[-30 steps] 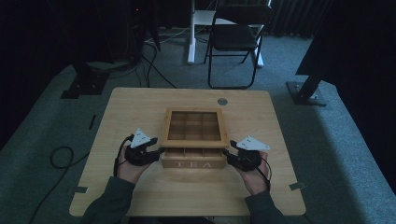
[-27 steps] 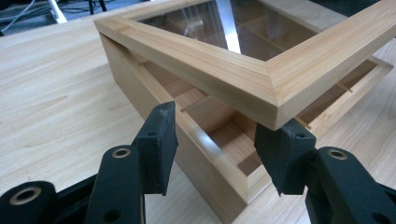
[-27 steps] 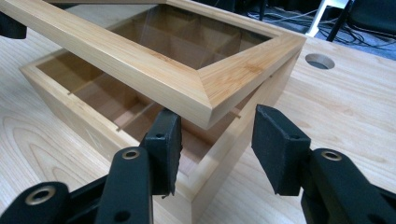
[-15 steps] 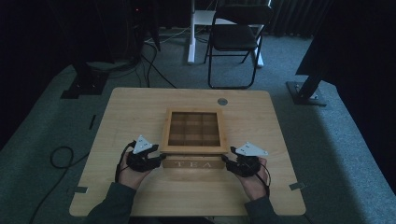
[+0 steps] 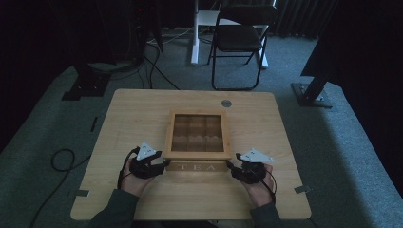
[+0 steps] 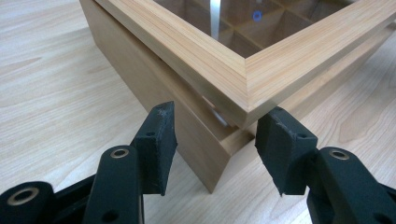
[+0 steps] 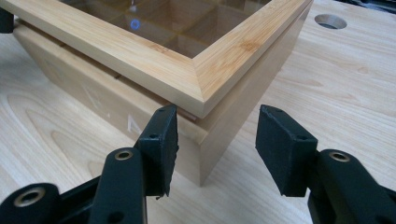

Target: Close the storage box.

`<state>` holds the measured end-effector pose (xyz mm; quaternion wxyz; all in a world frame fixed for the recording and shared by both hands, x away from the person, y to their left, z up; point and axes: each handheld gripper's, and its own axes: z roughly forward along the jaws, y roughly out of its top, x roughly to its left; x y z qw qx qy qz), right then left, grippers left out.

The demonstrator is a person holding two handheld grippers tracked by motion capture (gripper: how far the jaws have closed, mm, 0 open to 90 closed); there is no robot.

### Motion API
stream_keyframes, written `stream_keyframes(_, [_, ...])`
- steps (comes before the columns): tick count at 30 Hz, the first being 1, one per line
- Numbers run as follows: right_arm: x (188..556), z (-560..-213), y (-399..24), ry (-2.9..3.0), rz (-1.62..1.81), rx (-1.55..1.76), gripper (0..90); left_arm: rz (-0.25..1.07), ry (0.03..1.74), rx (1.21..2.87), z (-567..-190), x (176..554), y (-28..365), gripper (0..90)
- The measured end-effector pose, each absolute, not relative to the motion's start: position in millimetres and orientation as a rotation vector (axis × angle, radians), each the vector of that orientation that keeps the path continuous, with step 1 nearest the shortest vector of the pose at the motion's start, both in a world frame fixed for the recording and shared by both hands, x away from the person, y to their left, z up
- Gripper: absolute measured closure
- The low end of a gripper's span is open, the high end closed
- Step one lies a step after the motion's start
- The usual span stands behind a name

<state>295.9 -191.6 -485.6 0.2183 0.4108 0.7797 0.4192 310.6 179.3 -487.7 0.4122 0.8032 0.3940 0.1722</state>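
Dim room, grey carpet, a black folding chair point(image 5: 239, 40) at top centre of the high view w/ cables on the floor at upper left. Light wood table point(image 5: 128, 121) fills the middle; small round grommet hole point(image 5: 226, 103) near its far edge.

Wooden tea box point(image 5: 197, 142) sits mid-table, slightly toward my side, "TEA" on its front face. Its glass-topped lid point(image 5: 197, 134) is lifted a bit at the front: in both gripper views there's a gap between lid frame & box body at the corners. Compartments show through the glass.

My left gripper point(image 5: 163, 163) is at lower left of centre, right at the box's front left corner. In the left gripper view point(image 6: 215, 140) jaws are wide apart, the corner sitting btwn them, nothing clamped.

My right gripper point(image 5: 232, 167) is at the front right corner, lower right of centre. Right gripper view point(image 7: 216, 140): jaws also wide, corner btwn them, pads not touching the wood as far as I can see.
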Motion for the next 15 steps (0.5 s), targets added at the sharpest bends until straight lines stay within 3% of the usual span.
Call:
stream_keyframes(5, [290.3, -482.2, -195.9, 2.135, 1.178, 1.130, 47.9, 0.425, 0.994, 2.045, -496.1, 306.1, 177.2, 48.0])
stream_keyframes(15, [287.7, -479.3, -213.9, 2.073, 1.187, 1.175, 46.0, 0.436, 1.042, 1.907, -483.2, 296.0, 203.9, 48.1])
